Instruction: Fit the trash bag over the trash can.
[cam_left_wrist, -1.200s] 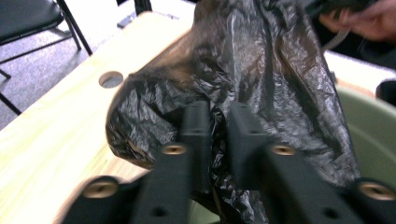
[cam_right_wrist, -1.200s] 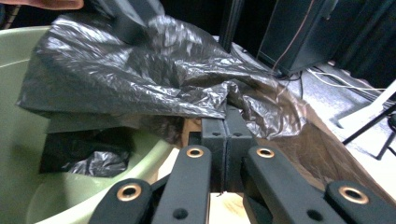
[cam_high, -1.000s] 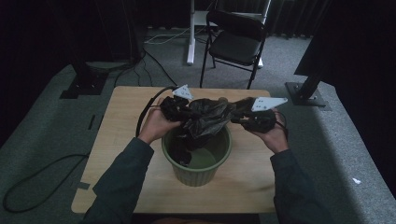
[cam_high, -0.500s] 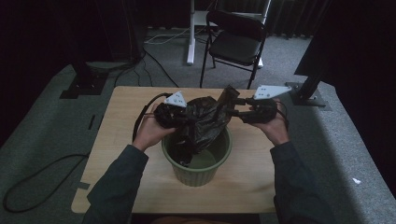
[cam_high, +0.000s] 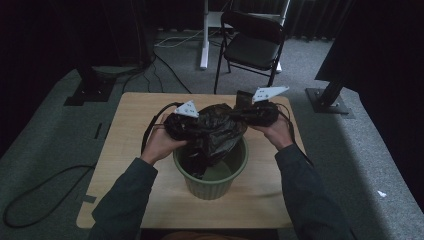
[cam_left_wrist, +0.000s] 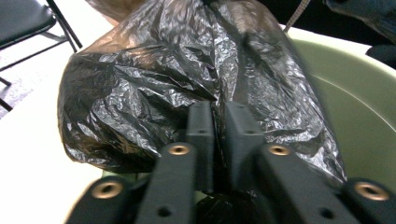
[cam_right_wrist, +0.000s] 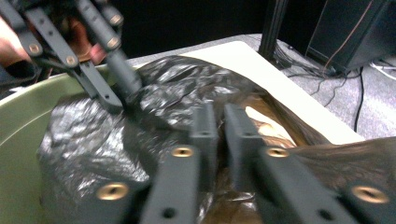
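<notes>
A black plastic bag hangs over a green ribbed bin that stands on the wooden bench, a little toward six o'clock from the bench's middle. The bag's upper part is stretched between the two grippers above the bin's rim, and its lower part droops down into the bin.

The left gripper sits at about ten o'clock from the bin, held in the person's left hand. In the left gripper view its two black jaws stand nearly together, with a crumpled fold of the bag pinched between them; the pale green wall of the bin curves away at three o'clock behind the bag.

The right gripper is at about one o'clock from the bin, held in the right hand, its grey plate tilted upward. In the right gripper view its jaws are also drawn narrow and clamp the bag's film, which opens into a brownish translucent fold toward four o'clock. The left gripper shows there at ten o'clock, its tips pressed into the same bag, with the bin's rim below it.

A folding chair stands on the floor beyond the bench at twelve o'clock.
</notes>
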